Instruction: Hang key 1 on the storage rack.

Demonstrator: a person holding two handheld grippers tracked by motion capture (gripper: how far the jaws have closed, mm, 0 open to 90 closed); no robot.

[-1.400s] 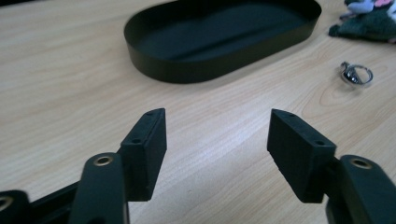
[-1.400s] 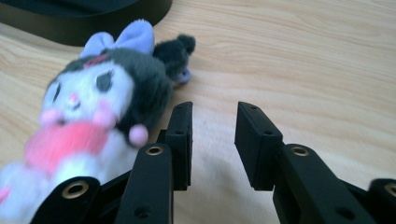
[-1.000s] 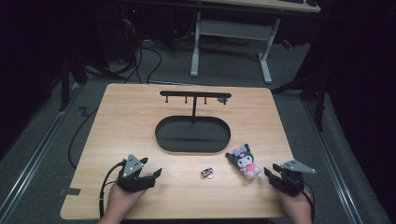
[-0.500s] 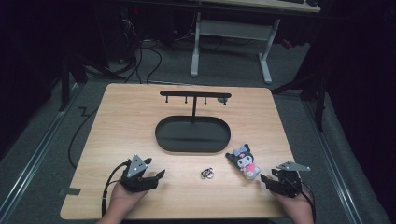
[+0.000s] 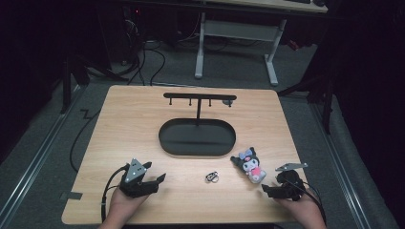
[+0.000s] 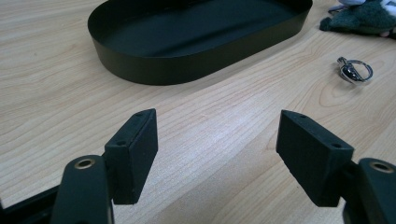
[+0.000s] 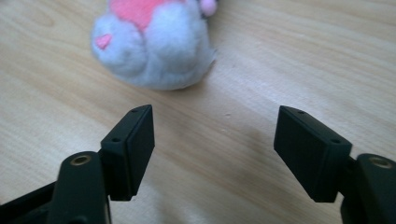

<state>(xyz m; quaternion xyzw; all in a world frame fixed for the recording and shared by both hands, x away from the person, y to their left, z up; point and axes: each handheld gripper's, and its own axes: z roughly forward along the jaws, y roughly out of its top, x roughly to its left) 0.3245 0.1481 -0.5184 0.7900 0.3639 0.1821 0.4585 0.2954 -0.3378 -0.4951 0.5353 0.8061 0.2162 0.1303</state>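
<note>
A small plush toy (image 5: 250,164) in black, white and pink lies at the front right of the wooden table. In the right gripper view the plush toy (image 7: 154,51) sits just ahead of the jaws. My right gripper (image 5: 267,190) (image 7: 215,149) rests low over the table; its jaws have just been opening and now stand wide, with nothing between them. A metal key ring (image 5: 212,177) (image 6: 355,71) lies between the two hands. At the front left, my left gripper (image 5: 155,181) (image 6: 217,149) is open and empty, and it points at the black oval tray (image 5: 197,152) (image 6: 187,70).
A thin black stand with a hooked crossbar (image 5: 198,98) rises from the tray's far side. A corner of the plush toy (image 6: 364,18) shows at the top right of the left gripper view. Bare wood (image 5: 124,129) lies around the tray. Dark floor, cables and a desk frame lie beyond the table.
The right gripper has drifted slightly back toward the table's front edge, away from the plush toy. The left gripper, plush toy and key ring stay where they were.
</note>
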